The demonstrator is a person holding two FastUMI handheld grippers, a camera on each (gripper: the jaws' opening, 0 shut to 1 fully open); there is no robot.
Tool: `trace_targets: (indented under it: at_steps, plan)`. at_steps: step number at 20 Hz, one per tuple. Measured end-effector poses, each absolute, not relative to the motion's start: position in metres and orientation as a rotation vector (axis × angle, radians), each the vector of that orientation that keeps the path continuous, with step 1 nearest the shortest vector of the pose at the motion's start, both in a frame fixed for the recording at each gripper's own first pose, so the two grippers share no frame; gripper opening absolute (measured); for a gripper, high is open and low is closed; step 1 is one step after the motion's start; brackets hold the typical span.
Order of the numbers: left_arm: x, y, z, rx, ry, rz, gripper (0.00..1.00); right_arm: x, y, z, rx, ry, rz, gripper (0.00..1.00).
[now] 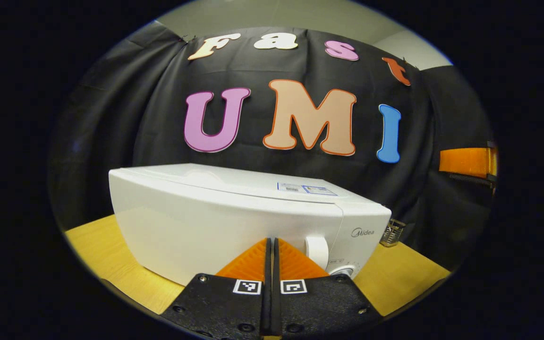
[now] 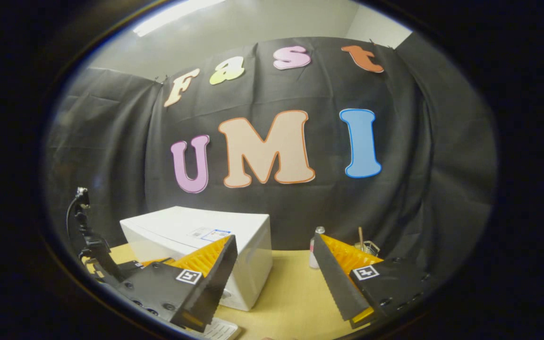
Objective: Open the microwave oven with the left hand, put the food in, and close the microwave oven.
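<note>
A cloth-walled recording booth: microwave (image 1: pixel 234 217) on a wooden table (image 2: pixel 291 293).

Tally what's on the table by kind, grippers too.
Microwave: 1
Small bottle: 1
Metal holder with a stick in it: 1
Grippers: 2, left with fingers together, right with fingers apart
Total: 5

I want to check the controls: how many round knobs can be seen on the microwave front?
2. On the microwave, one knob sits right of the left gripper; a second knob sits below it, partly hidden. More may be hidden.
</note>
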State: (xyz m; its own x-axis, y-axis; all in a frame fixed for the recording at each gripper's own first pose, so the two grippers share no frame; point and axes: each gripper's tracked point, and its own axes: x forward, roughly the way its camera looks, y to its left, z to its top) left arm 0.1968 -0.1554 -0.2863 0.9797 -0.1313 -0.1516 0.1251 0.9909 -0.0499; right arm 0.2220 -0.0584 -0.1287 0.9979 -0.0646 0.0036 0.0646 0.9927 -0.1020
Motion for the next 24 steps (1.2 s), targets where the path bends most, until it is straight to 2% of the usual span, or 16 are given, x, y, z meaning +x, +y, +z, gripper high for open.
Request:
trace_targets:
  at_steps: [1, 6, 7, 11, 15, 17, 20, 23, 24]
  plan:
    - [0.198, -0.156, -0.288, -0.019, 0.159, -0.126, 0.01, 0.222, -0.059, -0.128, -0.102, -0.001, -0.067, 0.99]
    - [0.195, -0.158, -0.280, -0.026, 0.173, -0.142, 0.01, 0.221, -0.055, -0.128, -0.087, -0.003, -0.054, 0.99]
    - [0.193, -0.157, -0.273, -0.034, 0.165, -0.142, 0.01, 0.221, -0.056, -0.126, -0.091, -0.008, -0.058, 0.91]
    - [0.184, -0.157, -0.217, -0.034, 0.064, -0.160, 0.01, 0.213, -0.057, -0.122, -0.092, -0.019, -0.062, 0.92]
    - [0.177, -0.145, -0.169, -0.023, -0.005, -0.149, 0.10, 0.206, -0.063, -0.116, -0.100, -0.037, -0.086, 0.91]
    - [0.174, -0.137, -0.155, -0.042, -0.029, -0.144, 0.26, 0.205, -0.069, -0.114, -0.101, -0.043, -0.104, 0.91]
    - [0.171, -0.132, -0.141, -0.047, -0.076, -0.152, 0.84, 0.203, -0.077, -0.111, -0.090, -0.048, -0.136, 0.91]
    - [0.175, -0.134, -0.138, -0.040, -0.091, -0.170, 0.87, 0.202, -0.081, -0.111, -0.087, -0.051, -0.163, 0.91]
    - [0.180, -0.133, -0.140, -0.038, -0.085, -0.175, 0.94, 0.202, -0.082, -0.111, -0.090, -0.052, -0.172, 0.91]
